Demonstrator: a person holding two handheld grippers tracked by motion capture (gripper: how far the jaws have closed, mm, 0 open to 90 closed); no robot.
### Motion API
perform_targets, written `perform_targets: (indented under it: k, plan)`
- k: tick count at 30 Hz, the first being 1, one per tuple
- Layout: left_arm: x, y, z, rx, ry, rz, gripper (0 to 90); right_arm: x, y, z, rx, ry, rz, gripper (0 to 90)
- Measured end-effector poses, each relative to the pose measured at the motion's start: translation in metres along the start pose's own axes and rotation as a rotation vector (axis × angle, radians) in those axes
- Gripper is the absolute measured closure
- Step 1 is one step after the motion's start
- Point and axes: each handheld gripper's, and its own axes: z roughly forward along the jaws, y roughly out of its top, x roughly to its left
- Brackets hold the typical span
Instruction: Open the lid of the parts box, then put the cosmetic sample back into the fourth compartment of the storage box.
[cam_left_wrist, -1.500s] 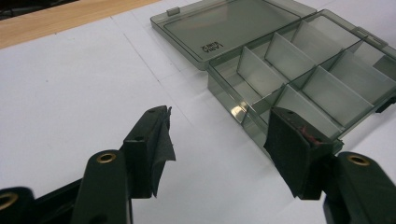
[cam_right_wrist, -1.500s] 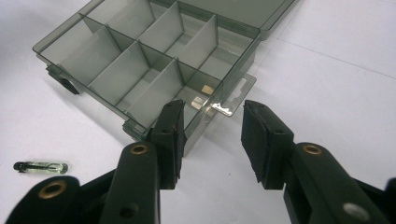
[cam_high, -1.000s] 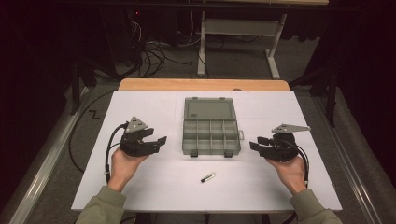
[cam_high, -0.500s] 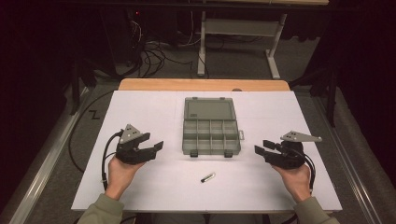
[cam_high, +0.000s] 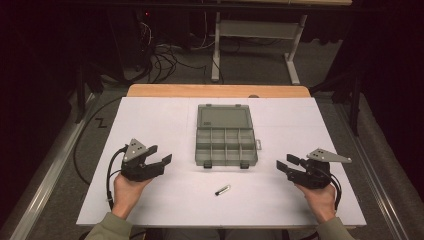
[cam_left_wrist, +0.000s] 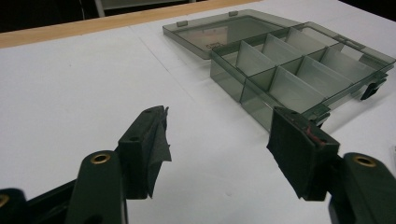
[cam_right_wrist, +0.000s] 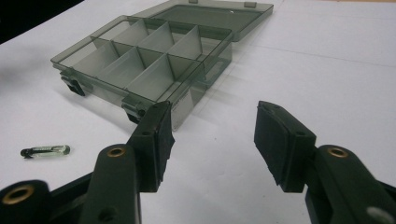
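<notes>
The surface (cam_high: 150, 125) is white and flat, with a strip of bare wood (cam_high: 215, 90) showing along its far edge. Around it the room is dark; beyond the far edge a grey frame (cam_high: 255, 30) stands on the floor with loose cables (cam_high: 165, 55) beside it.

An open grey box (cam_high: 225, 136) sits mid-surface, its lid laid flat toward the far side and its divided tray toward the person. The compartments look bare. A small vial (cam_high: 222, 190) lies alone on the surface just nearer than the box, between the two hands and touching nothing.

The left gripper (cam_high: 161, 157) sits left of the box, jaws wide with nothing between them. The right gripper (cam_high: 286, 164) sits right of the box, well apart from it; its jaws have just been opening and now stand wide, with nothing between them. In the right gripper view the vial lies off to the left of the jaws, apart from the box corner. Bare surface lies between each gripper and the vial.
</notes>
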Motion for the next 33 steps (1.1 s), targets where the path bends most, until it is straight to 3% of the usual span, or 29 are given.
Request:
perform_targets:
  k: [5, 15, 21, 27, 33]
  plan:
    - [0.003, -0.005, -0.003, -0.026, 0.017, 0.010, 36.3, -0.001, -0.006, -0.003, -0.024, -0.008, 0.003, 46.3]
    - [0.010, -0.015, -0.014, -0.064, 0.011, 0.002, 36.4, 0.000, -0.015, -0.003, -0.039, -0.018, 0.006, 45.1]
    - [0.011, -0.021, -0.019, -0.062, 0.014, 0.015, 36.3, 0.003, -0.016, -0.002, -0.052, -0.019, -0.010, 45.0]
    - [0.013, -0.021, -0.026, -0.086, 0.013, 0.007, 36.0, 0.011, -0.011, 0.003, -0.041, 0.001, -0.033, 46.5]
    - [0.015, -0.022, -0.026, -0.100, 0.024, -0.007, 35.0, 0.021, -0.004, 0.011, 0.007, 0.026, -0.059, 50.4]
